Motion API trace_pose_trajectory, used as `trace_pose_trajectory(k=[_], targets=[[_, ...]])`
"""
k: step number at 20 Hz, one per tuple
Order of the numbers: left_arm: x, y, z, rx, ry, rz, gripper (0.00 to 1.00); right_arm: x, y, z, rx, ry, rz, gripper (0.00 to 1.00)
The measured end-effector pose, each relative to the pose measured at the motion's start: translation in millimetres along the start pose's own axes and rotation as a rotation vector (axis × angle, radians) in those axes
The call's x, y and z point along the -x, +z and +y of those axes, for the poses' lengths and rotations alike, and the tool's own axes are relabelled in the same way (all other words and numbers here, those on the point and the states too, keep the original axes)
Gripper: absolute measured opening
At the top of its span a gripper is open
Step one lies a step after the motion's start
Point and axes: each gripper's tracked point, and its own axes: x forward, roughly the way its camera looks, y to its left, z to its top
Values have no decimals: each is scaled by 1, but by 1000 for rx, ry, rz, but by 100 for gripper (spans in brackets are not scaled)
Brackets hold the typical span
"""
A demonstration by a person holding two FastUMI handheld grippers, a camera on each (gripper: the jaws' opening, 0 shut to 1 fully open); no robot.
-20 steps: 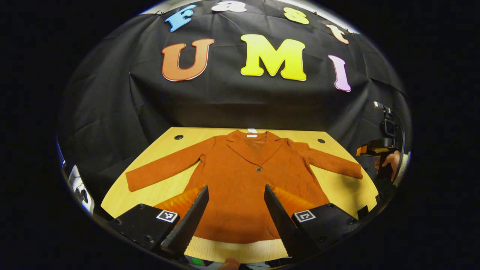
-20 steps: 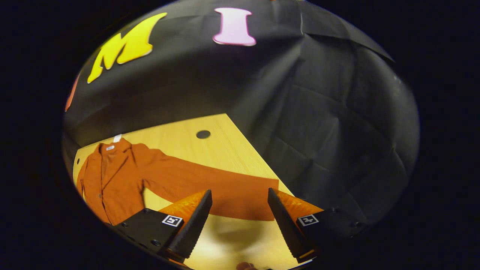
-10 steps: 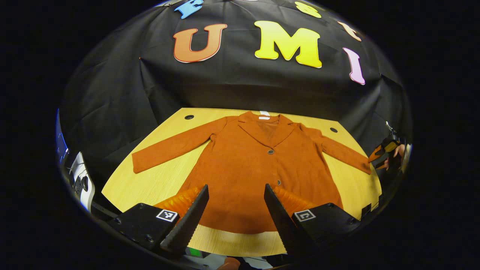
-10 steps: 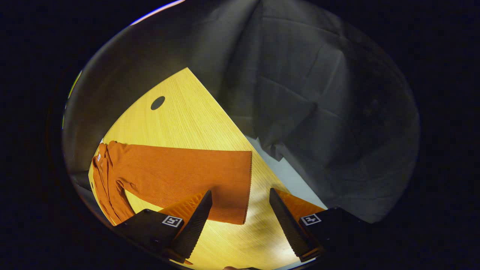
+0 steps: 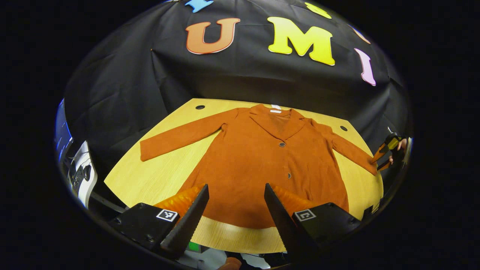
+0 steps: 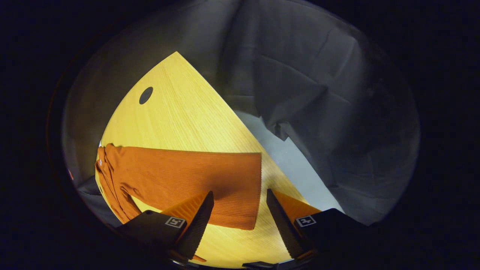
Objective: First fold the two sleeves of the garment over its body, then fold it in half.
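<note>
the jacket (image 5: 262, 165) lies flat on the counter (image 5: 150, 180), collar toward the booth wall, hem toward the near edge, both sleeves spread out to the sides. the left claw (image 5: 234, 213) hangs over the hem at the near edge. the right claw (image 6: 238, 221) sits over the cuff of the right sleeve (image 6: 195, 183), near the counter's side edge.

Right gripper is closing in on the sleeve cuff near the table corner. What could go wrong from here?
1. The cuff lies flat on the table, so the open right gripper may scrape wood and miss the fabric.
2. The jacket is unpinned, the left gripper hovering open, so pulling the sleeve may drag it.
</note>
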Motion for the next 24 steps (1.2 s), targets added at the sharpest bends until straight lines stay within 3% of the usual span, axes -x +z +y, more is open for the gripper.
trace_pose_trajectory(k=[3,5,6,8,11,12,14,15,16,17,18,19,21,22,24], targets=[[1,-1,7,27,36,-1,97,-4,3,-3,-39,10,32,89],[4,-3,8,32,47,-3,97,-1,5,-1,-76,35,49,80],[7,-4,7,31,45,-2,97,0,1,9,-96,99,75,76],[11,-6,6,20,51,-6,97,-3,0,11,-136,137,99,55],[15,-10,2,41,57,-4,96,-6,-1,2,-122,113,105,43],[15,-10,1,50,59,-4,97,-3,-3,1,-104,110,106,34],[17,-8,-1,62,69,-11,96,-5,-3,2,-69,103,106,35],[17,-6,-3,66,67,-20,97,-4,-2,2,-53,94,108,31],[18,-3,-5,64,67,-28,97,-6,-5,8,-50,114,110,36],[21,-1,-5,53,68,-37,97,11,-4,6,-66,137,120,20],[24,2,-2,35,69,-48,97,-6,-9,14,-76,150,131,3],[26,5,1,18,72,-63,97,-5,-8,15,-76,154,128,11],[33,7,10,-7,74,-86,96,1,-16,15,-95,160,109,11],[35,5,16,-15,76,-88,96,-7,-6,18,-123,193,100,4],[37,-1,27,-36,77,-86,96,6,-2,22,-116,202,68,4]])
